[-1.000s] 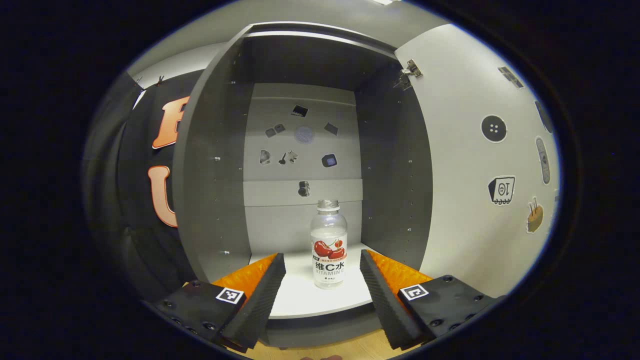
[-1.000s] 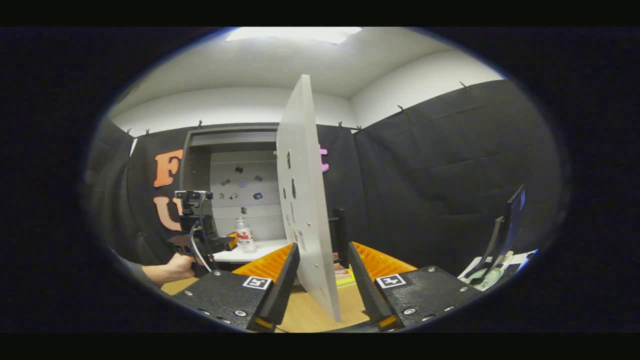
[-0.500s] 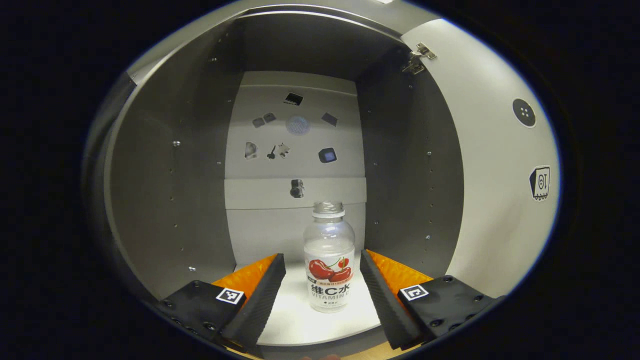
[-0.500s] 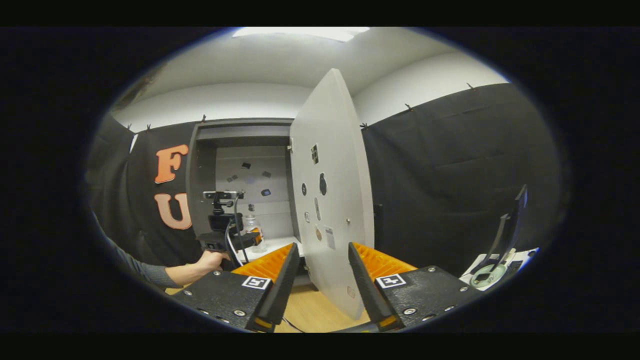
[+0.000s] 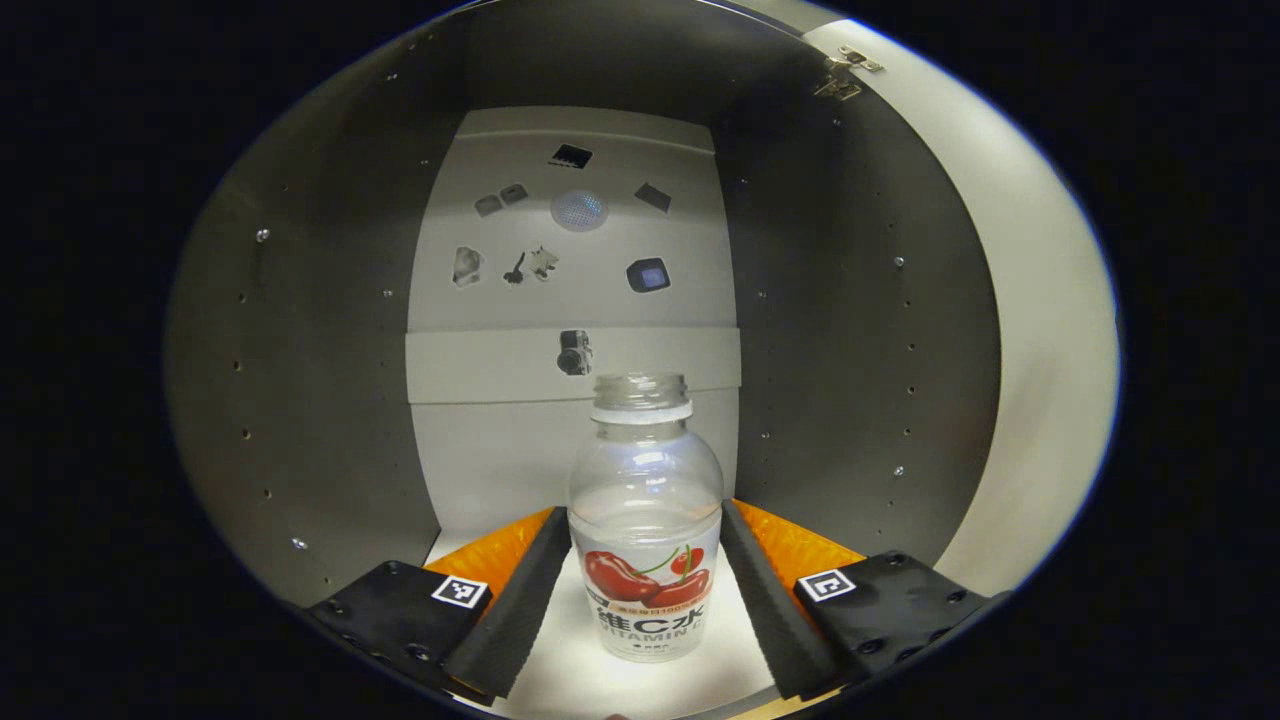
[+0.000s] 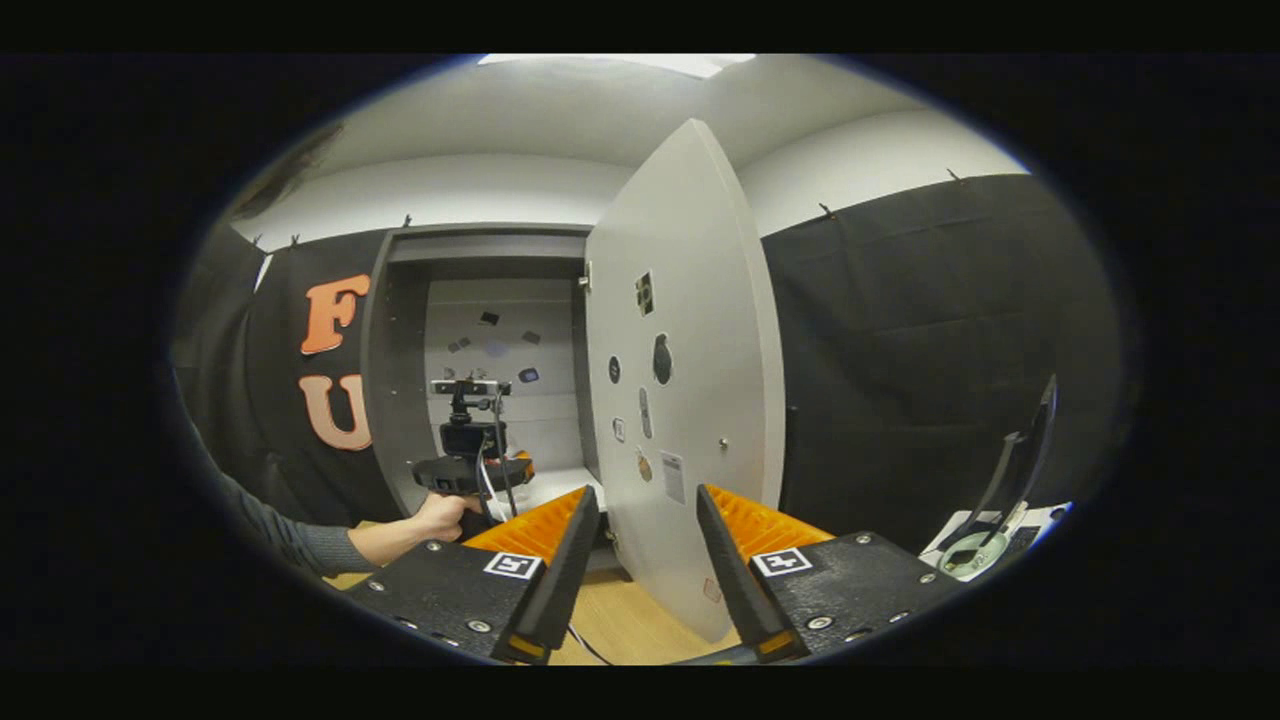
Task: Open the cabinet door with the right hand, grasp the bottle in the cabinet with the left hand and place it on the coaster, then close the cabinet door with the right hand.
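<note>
Standing cabinet [image 5: 330, 400]: open grey box ahead of the left gripper, whose fingers reach inside it; in the right gripper view [image 6: 400, 350] it lies ahead and to the left of that gripper's fingers.
Cabinet door [image 6: 690, 400]: swung wide open, straight ahead of the right gripper and apart from its fingers; its lower edge shows between them. In the left gripper view [image 5: 1040, 330] it curves away on the right, beyond the cabinet's right wall.
Cabinet floor [image 5: 560, 650]: pale shelf under the left gripper's fingers, bearing the bottle.
Left gripper [image 5: 645, 590]: jaws spread, one finger on each side of the bottle, just beside it; whether they touch it I cannot tell. In the right gripper view [image 6: 472, 470] it sits at the cabinet mouth.
Right gripper [image 6: 645, 560]: jaws spread, nothing between them but the view of the door beyond.
Hand [image 6: 440, 515]: holds the left gripper's grip, sleeve trailing down and left.
Bottle [image 5: 645, 540]: clear, uncapped, upright on the cabinet floor, centred between the left gripper's fingers, with a cherry label.
Stickers [image 5: 560, 240]: small shapes on the back wall, above the bottle.
</note>
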`<state>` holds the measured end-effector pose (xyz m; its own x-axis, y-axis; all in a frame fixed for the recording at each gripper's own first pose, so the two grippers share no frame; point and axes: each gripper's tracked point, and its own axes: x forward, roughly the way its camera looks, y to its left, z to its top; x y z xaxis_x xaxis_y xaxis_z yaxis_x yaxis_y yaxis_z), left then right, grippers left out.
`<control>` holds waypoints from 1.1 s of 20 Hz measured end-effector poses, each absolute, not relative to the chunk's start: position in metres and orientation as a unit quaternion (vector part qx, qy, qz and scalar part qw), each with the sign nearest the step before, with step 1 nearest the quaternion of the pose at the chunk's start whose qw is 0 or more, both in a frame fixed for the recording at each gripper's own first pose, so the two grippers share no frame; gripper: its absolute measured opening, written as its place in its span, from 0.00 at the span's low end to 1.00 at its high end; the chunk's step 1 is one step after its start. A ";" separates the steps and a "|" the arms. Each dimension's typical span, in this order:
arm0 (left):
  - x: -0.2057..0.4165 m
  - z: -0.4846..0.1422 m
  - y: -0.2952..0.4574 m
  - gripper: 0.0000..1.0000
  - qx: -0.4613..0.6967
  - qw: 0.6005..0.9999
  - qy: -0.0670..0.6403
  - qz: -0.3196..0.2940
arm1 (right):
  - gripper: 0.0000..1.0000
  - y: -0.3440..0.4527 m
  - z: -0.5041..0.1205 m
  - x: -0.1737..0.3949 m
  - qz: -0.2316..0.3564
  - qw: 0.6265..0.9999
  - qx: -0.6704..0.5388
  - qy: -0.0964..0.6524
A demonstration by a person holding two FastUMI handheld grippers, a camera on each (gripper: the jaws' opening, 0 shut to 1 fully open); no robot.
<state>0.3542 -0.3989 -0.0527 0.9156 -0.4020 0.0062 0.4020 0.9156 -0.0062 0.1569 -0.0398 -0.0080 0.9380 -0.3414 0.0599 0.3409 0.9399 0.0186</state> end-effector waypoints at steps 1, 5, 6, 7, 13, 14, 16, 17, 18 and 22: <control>0.350 -0.050 -0.399 0.87 -0.004 0.979 -0.005 -0.206 | 0.62 -0.040 -0.011 0.158 -0.172 0.985 0.007 -0.028; 0.347 -0.049 -0.396 0.85 -0.010 0.978 -0.005 -0.207 | 0.58 -0.037 -0.015 0.161 -0.161 0.986 0.015 -0.025; 0.344 -0.047 -0.393 0.84 -0.011 0.978 -0.007 -0.206 | 0.58 -0.036 -0.015 0.162 -0.158 0.987 0.017 -0.026; 0.340 -0.045 -0.390 0.84 -0.011 0.979 -0.011 -0.206 | 0.58 -0.035 -0.016 0.161 -0.153 0.988 0.021 -0.025; 0.265 -0.033 -0.349 0.82 0.011 0.979 -0.052 -0.198 | 0.62 -0.024 -0.020 0.156 -0.112 0.993 0.033 -0.025; 0.250 -0.033 -0.339 0.83 0.014 0.979 -0.060 -0.194 | 0.62 -0.023 -0.021 0.154 -0.104 0.994 0.033 -0.023; 0.221 -0.037 -0.318 0.83 0.014 0.982 -0.060 -0.181 | 0.62 -0.019 -0.027 0.146 -0.088 0.995 0.037 -0.016; 0.206 -0.040 -0.306 0.83 0.012 0.983 -0.057 -0.176 | 0.58 -0.017 -0.030 0.143 -0.081 0.996 0.039 -0.012; 0.193 -0.042 -0.297 0.83 0.009 0.983 -0.053 -0.173 | 0.58 -0.015 -0.033 0.141 -0.072 0.996 0.042 -0.008; 0.153 -0.061 -0.256 0.83 -0.001 0.988 -0.039 -0.149 | 0.58 -0.008 -0.042 0.132 -0.042 0.998 0.055 0.005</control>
